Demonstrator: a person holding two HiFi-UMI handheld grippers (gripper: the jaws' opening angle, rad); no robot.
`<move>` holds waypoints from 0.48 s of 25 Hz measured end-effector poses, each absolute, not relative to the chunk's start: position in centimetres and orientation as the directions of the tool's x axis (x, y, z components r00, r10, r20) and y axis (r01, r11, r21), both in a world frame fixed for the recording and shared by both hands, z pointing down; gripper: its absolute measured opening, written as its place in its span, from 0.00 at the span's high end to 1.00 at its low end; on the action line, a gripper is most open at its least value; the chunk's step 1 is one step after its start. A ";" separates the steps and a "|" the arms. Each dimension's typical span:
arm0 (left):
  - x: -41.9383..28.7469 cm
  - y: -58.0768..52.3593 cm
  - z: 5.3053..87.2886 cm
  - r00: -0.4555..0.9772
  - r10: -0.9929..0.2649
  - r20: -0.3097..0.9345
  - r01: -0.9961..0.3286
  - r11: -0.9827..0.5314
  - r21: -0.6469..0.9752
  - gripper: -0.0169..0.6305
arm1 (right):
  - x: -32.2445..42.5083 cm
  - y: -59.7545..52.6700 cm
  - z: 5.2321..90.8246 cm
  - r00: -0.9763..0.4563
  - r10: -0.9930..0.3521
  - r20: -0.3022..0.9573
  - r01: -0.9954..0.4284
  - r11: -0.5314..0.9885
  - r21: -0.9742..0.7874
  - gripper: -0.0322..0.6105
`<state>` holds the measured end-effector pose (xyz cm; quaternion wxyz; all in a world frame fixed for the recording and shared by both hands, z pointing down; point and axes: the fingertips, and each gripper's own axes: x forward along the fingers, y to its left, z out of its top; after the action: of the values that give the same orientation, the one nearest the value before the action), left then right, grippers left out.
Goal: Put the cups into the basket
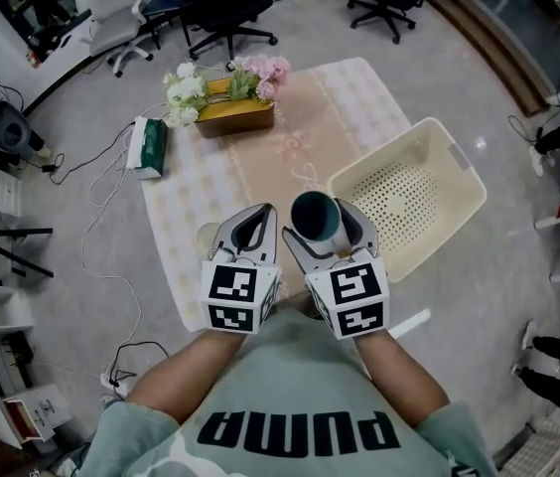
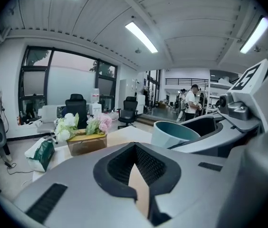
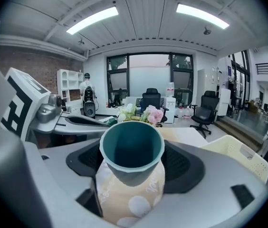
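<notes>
A teal cup (image 1: 315, 217) is held upright between the jaws of my right gripper (image 1: 323, 231), close to my chest and above the near edge of the mat. In the right gripper view the cup (image 3: 131, 148) fills the middle, with the right gripper (image 3: 131, 177) shut on its sides. The cream perforated basket (image 1: 459, 182) stands just to the right on the floor, nothing in it that I can see. My left gripper (image 1: 252, 231) hangs beside the right one, shut and holding nothing. In the left gripper view the left gripper (image 2: 135, 167) has its jaws together, with the cup (image 2: 172, 133) to the right.
A checked mat (image 1: 290, 152) lies on the floor. At its far edge sits a box of flowers (image 1: 230, 102), with a green tissue pack (image 1: 148, 145) to the left. A pale round object (image 1: 206, 237) lies partly hidden left of the left gripper. Office chairs (image 1: 215, 8) and cables (image 1: 101, 217) are around.
</notes>
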<state>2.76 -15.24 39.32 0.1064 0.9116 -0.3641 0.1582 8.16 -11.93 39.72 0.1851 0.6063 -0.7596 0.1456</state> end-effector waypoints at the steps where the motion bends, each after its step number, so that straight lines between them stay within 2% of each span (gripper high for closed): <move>1: 3.5 -15.3 38.7 0.692 -0.629 0.355 -0.692 -0.718 0.077 0.97 | 8.7 -12.0 39.0 -0.194 -0.873 0.448 -0.976 0.219 0.005 0.37; 12: 11.3 -15.4 35.0 0.749 -0.593 0.296 -0.636 -0.768 0.069 0.97 | 17.3 -12.1 35.6 -0.067 -0.917 0.394 -0.993 0.098 0.059 0.37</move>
<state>11.32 -15.38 35.02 0.0830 0.9313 -0.3300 0.1297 17.31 -12.06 35.55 0.1688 0.6618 -0.7216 0.1136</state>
